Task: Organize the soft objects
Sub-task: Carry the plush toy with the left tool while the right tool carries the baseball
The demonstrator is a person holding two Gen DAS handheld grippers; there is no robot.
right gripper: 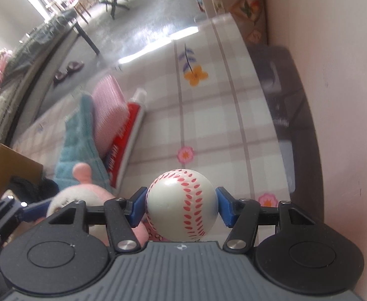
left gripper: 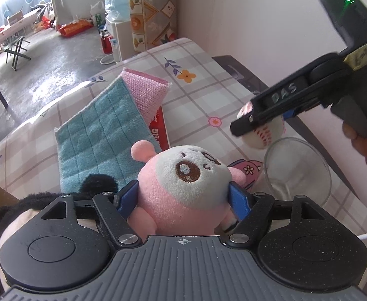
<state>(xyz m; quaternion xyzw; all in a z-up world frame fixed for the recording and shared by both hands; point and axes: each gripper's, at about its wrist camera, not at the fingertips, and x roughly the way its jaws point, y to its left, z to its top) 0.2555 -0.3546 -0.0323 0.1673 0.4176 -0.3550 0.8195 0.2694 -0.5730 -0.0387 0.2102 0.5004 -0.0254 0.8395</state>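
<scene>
A pink and white plush toy [left gripper: 183, 175] sits between the blue pads of my left gripper [left gripper: 183, 199], and both pads press into its sides. The toy also shows at lower left in the right wrist view [right gripper: 83, 193]. A soft white baseball [right gripper: 183, 200] with red stitching is clamped between the pads of my right gripper [right gripper: 181, 207]. From the left wrist view, that gripper [left gripper: 253, 123] holds the baseball [left gripper: 263, 135] a little above the checked bed cover [left gripper: 208, 95], held by a hand at the right edge.
A teal cloth [left gripper: 95, 130], a pink cloth [left gripper: 146, 92] and a red tube [left gripper: 159, 130] lie on the bed. A clear glass bowl [left gripper: 298, 170] stands under the ball. Black fur of another plush [left gripper: 98, 183] lies at left. A wall bounds the right side.
</scene>
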